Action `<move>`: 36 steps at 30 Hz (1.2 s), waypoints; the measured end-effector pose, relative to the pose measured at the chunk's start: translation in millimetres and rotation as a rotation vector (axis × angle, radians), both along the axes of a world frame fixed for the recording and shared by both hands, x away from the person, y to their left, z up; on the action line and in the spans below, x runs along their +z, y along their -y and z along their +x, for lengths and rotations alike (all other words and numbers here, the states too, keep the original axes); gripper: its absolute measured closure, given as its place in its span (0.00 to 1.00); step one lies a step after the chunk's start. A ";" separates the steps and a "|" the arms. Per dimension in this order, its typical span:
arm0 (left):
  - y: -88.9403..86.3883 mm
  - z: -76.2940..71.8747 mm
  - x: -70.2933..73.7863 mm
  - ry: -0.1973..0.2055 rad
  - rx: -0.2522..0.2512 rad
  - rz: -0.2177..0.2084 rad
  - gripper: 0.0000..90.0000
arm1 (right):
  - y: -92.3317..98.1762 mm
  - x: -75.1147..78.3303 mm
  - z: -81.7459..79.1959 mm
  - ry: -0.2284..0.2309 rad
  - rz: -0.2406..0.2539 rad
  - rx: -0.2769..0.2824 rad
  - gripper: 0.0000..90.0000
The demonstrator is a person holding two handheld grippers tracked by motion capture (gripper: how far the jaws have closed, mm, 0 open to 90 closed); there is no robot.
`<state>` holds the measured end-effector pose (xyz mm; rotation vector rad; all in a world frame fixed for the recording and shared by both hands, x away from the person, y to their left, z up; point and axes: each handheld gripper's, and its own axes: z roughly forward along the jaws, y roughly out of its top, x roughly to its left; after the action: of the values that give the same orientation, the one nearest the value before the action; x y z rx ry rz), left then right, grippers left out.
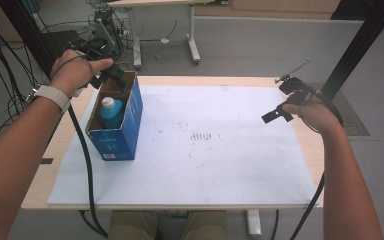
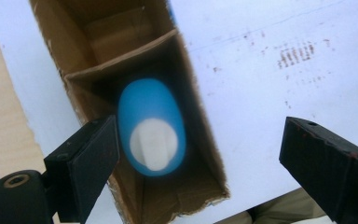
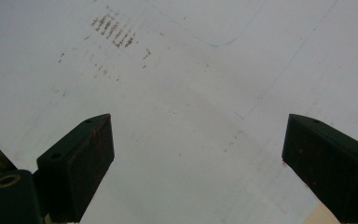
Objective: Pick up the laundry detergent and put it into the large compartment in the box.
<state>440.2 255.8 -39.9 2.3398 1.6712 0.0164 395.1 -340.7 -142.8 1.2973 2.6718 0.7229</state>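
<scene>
A blue cardboard box (image 1: 125,131) with an open top stands at the left of the white board (image 1: 220,165). Inside it stands a blue bottle with a white cap (image 1: 111,112). In the left gripper view the bottle (image 2: 151,133) is seen from above, in the compartment nearer the camera, behind a cardboard divider (image 2: 121,58). My left gripper (image 1: 114,76) hovers over the box's far end, open and holding nothing. My right gripper (image 1: 276,116) is held above the board's right side, open and holding nothing, with bare white board (image 3: 196,140) below its jaws.
Reddish-brown smudges (image 1: 200,136) mark the board's middle. The wooden table (image 1: 55,145) shows around the board. Black cables (image 1: 82,150) trail from both grippers. A black frame post (image 1: 360,45) rises at the right, another desk's legs (image 1: 192,40) stand behind.
</scene>
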 end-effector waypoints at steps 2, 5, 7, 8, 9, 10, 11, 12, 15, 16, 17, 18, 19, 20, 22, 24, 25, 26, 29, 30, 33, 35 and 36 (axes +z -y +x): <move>4.7 -2.5 5.7 0.012 -0.023 0.007 0.13 | -0.6 0.5 0.0 0.001 0.000 0.002 0.10; 12.4 -6.6 12.8 0.030 -0.057 0.017 0.13 | -1.8 1.0 0.1 0.001 -0.001 0.004 0.10; 18.6 -6.7 15.6 0.025 -0.085 0.028 0.13 | -2.1 0.9 0.2 0.001 0.002 0.005 0.10; 22.8 -6.1 17.0 0.018 -0.102 0.036 0.13 | -2.3 1.0 0.3 0.000 0.003 0.004 0.10; 24.7 -6.8 17.5 0.020 -0.108 0.036 0.13 | -2.5 0.5 0.3 0.001 0.003 0.005 0.10; 26.8 -7.3 18.4 0.021 -0.119 0.033 0.13 | -2.9 0.4 0.6 -0.002 0.003 0.004 0.10; 28.2 -7.3 18.8 0.021 -0.126 0.033 0.13 | -3.4 0.1 0.9 -0.004 0.002 0.004 0.10; 30.8 -7.6 19.4 0.021 -0.138 0.033 0.13 | -3.4 -0.1 0.9 -0.003 0.001 0.005 0.10; 36.6 -8.2 21.1 0.022 -0.176 0.035 0.13 | -3.9 -0.1 0.7 -0.007 0.001 0.005 0.10; 38.8 -9.2 21.8 0.027 -0.181 0.039 0.13 | -4.1 -0.1 0.5 -0.007 0.001 0.005 0.10; 40.3 -9.6 22.4 0.028 -0.188 0.040 0.13 | -4.0 -0.1 0.3 -0.008 0.001 0.005 0.10; 41.4 -9.9 23.0 0.030 -0.195 0.036 0.13 | -4.1 -0.1 0.1 -0.008 0.001 0.003 0.10; 43.1 -10.7 23.8 0.035 -0.204 0.032 0.13 | -4.2 0.1 0.1 -0.010 0.000 0.002 0.10; 45.1 -11.1 24.6 0.038 -0.215 0.032 0.13 | -4.1 0.2 0.1 -0.011 0.000 0.001 0.10; 48.2 -12.3 26.0 0.049 -0.240 0.027 0.13 | -4.1 0.2 -0.4 -0.012 0.002 -0.001 0.10; 51.1 -12.3 26.8 0.053 -0.259 0.019 0.13 | -3.8 -0.4 -0.6 -0.012 0.006 0.001 0.10; 53.5 -11.8 27.0 0.050 -0.273 0.020 0.13 | -4.0 -0.6 -0.7 -0.014 0.006 -0.001 0.10; 55.6 -11.7 27.1 0.051 -0.284 0.021 0.13 | -3.9 -1.0 -0.7 -0.016 0.007 -0.002 0.10; 61.5 -11.2 28.0 0.051 -0.318 0.027 0.13 | -3.9 -2.0 -0.8 -0.019 0.010 -0.004 0.10; 64.3 -11.1 28.6 0.053 -0.339 0.030 0.13 | -3.9 -2.0 -0.8 -0.019 0.009 -0.004 0.10; 71.0 -12.0 29.2 0.059 -0.374 0.035 0.13 | -3.7 -2.4 -1.0 -0.022 0.011 -0.007 0.10; 76.4 -11.7 29.3 0.056 -0.400 0.042 0.13 | -3.8 -2.7 -1.5 -0.022 0.014 -0.009 0.10; 79.8 -12.2 29.1 0.057 -0.414 0.045 0.13 | -4.0 -2.8 -1.6 -0.022 0.014 -0.008 0.10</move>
<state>428.1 176.0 -10.8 2.6451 1.1453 0.0411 393.5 -336.7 -145.6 1.3257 2.6822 0.7324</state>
